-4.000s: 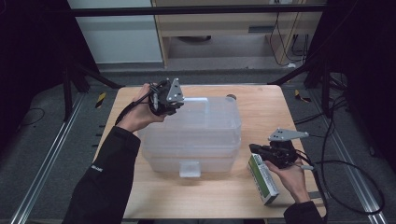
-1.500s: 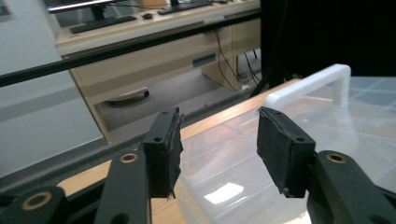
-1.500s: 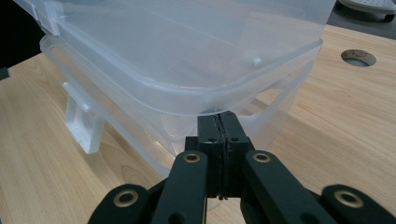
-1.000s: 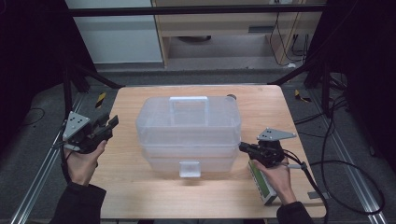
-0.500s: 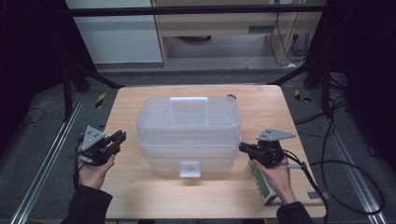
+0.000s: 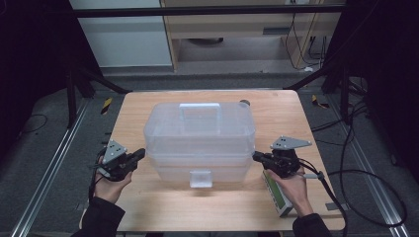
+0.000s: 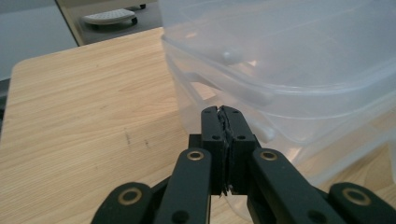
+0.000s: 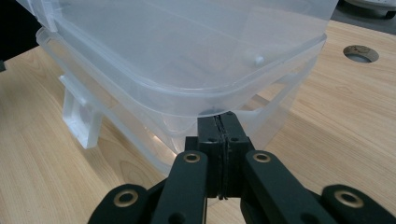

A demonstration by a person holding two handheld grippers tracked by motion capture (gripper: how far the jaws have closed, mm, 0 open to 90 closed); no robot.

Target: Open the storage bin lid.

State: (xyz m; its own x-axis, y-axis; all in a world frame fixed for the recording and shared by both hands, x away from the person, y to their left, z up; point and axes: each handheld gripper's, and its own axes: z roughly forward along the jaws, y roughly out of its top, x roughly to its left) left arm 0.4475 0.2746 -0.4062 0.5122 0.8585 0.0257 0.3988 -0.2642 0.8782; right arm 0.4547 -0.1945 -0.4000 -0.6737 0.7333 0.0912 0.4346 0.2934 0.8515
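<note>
The left gripper (image 7: 223, 109) points at the clear plastic box (image 7: 289, 56), its black jaws pressed together with nothing between them, having just been closing. Their tips sit just short of the box's lower wall. The box stands on the wooden desk (image 7: 84, 121), whose far corner shows rounded.

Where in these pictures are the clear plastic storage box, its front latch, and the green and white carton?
clear plastic storage box (image 6: 197, 131), high view, on its lid beside the handle.
front latch (image 6: 200, 178), high view, on the middle of the clasp.
green and white carton (image 6: 276, 195), high view, on its top face beside the person's right hand.

Overhead forward-down; both gripper views share box (image 6: 198, 143) close.
</note>
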